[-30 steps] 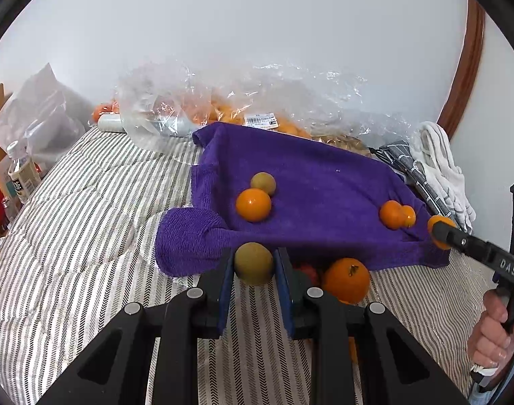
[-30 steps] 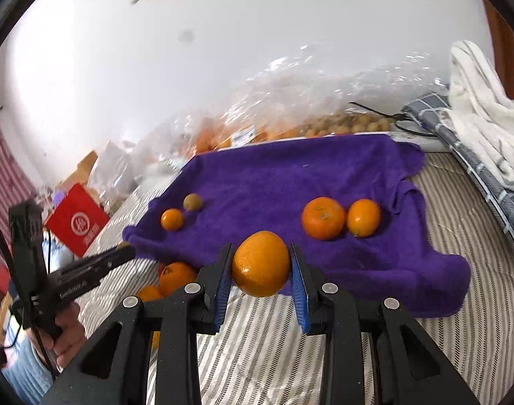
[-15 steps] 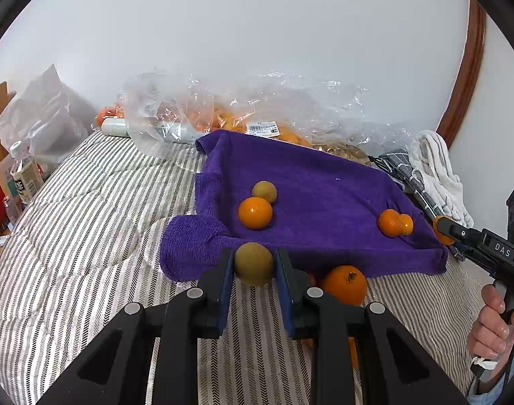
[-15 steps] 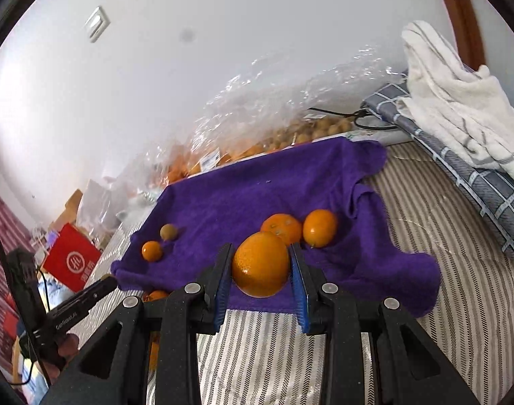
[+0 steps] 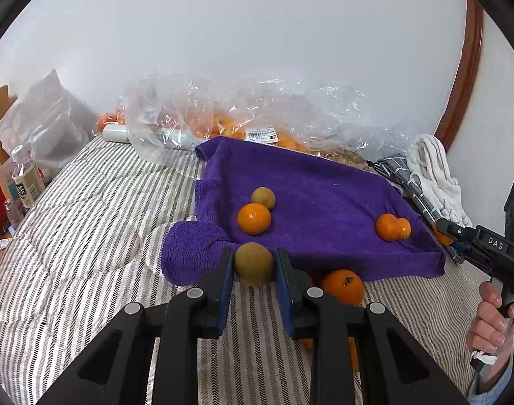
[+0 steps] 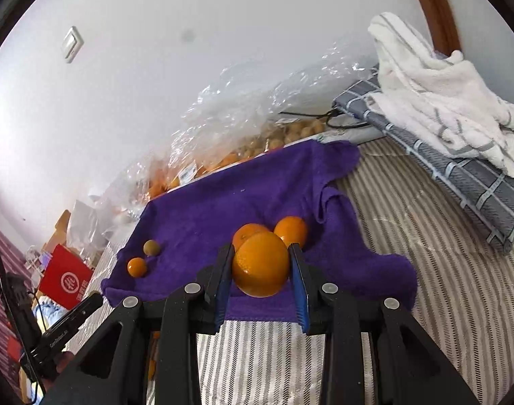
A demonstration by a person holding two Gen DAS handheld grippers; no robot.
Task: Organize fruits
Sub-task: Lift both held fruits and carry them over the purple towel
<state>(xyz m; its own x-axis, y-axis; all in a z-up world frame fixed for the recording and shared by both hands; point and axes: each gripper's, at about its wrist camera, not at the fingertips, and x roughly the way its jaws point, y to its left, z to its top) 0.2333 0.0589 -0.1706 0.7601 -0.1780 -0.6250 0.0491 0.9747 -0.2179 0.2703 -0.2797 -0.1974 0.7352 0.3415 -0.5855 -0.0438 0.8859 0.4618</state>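
"DAS" on the right tongs; white logo on red box.

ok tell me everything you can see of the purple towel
The purple towel is a fuzzy terry cloth spread over the striped bedding, its edges rumpled and its near left corner bunched into a thick fold. On it lie two pairs of fruit: a greenish fruit touching an orange, and two oranges touching at the right. Its far edge meets clear plastic bags.
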